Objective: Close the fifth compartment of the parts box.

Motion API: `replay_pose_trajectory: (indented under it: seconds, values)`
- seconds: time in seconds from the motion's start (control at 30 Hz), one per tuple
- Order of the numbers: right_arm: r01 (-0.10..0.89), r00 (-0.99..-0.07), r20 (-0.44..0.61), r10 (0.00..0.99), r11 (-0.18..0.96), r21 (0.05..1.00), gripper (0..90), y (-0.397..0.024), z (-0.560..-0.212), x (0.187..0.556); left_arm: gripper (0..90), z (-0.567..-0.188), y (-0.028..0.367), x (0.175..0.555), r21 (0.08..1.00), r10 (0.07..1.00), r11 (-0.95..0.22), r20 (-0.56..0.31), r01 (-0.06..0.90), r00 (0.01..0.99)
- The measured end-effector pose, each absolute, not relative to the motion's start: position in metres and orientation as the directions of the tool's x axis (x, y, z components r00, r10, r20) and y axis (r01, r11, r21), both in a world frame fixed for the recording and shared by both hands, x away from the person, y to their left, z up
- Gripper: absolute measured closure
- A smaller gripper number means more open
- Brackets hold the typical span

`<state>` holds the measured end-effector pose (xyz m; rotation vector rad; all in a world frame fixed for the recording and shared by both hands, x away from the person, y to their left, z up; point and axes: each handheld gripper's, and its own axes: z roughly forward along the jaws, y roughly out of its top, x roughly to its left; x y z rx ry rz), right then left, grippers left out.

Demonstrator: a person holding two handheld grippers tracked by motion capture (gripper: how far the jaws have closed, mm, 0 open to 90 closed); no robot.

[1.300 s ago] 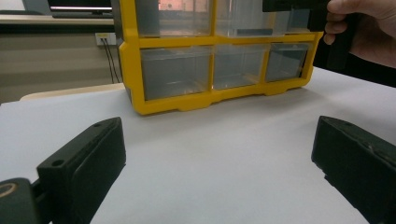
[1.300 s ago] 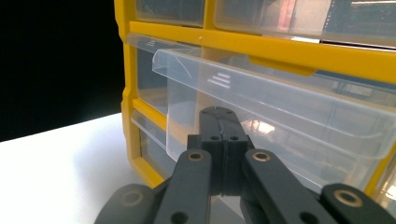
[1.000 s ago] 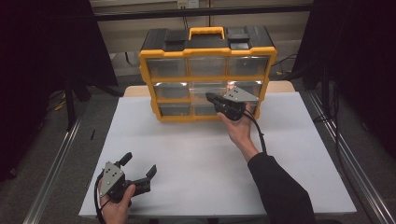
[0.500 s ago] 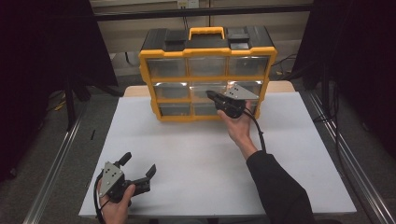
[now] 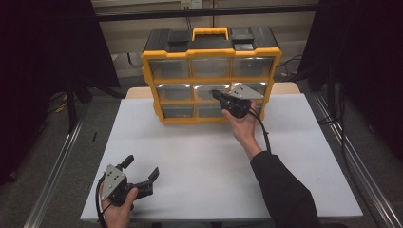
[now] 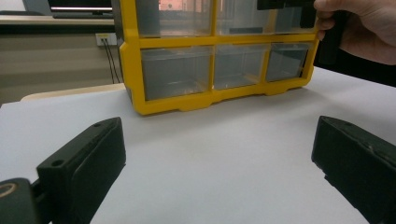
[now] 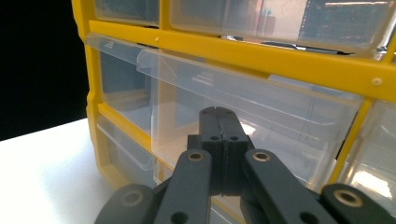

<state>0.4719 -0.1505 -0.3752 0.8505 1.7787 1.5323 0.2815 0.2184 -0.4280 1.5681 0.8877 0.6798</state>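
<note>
A person is holding the right gripper [image 5: 223, 98] against the front of a yellow drawer organizer [image 5: 211, 76] that is standing at the far edge of the white worktop [image 5: 204, 161]. Its fingers [image 7: 219, 135] are pressed together with nothing visibly between them, their tips sitting at the clear middle drawer [image 7: 224, 107] of the middle row, which is sticking out a little from the frame. This is looking like a drawer being worked, though whether it is opening or closing cannot be told; the next move is likely calling for a straight push or pull along the drawer's slide. The left gripper [image 5: 140, 173] is resting near the front left corner, fingers [image 6: 84, 161] spread wide and empty. Dark curtains are flanking the worktop, with a pale wall behind.
</note>
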Motion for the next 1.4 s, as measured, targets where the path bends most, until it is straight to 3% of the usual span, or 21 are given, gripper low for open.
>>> replay_pose_trajectory:
  seconds: [1.07, 1.4]
  values:
    - [0.096, -0.553, -0.071, 0.83, 0.147, 0.984, 89.7, -0.15, -0.374, 0.482, 2.9, -0.43, 0.219, 0.283, 0.981, 0.839, -0.06, -0.05, 0.183, 0.543]
    - [0.109, -0.58, -0.039, 0.814, 0.125, 0.986, 73.9, -0.149, -0.373, 0.472, 2.9, -0.429, 0.221, 0.281, 0.982, 0.841, -0.065, -0.042, 0.177, 0.54]
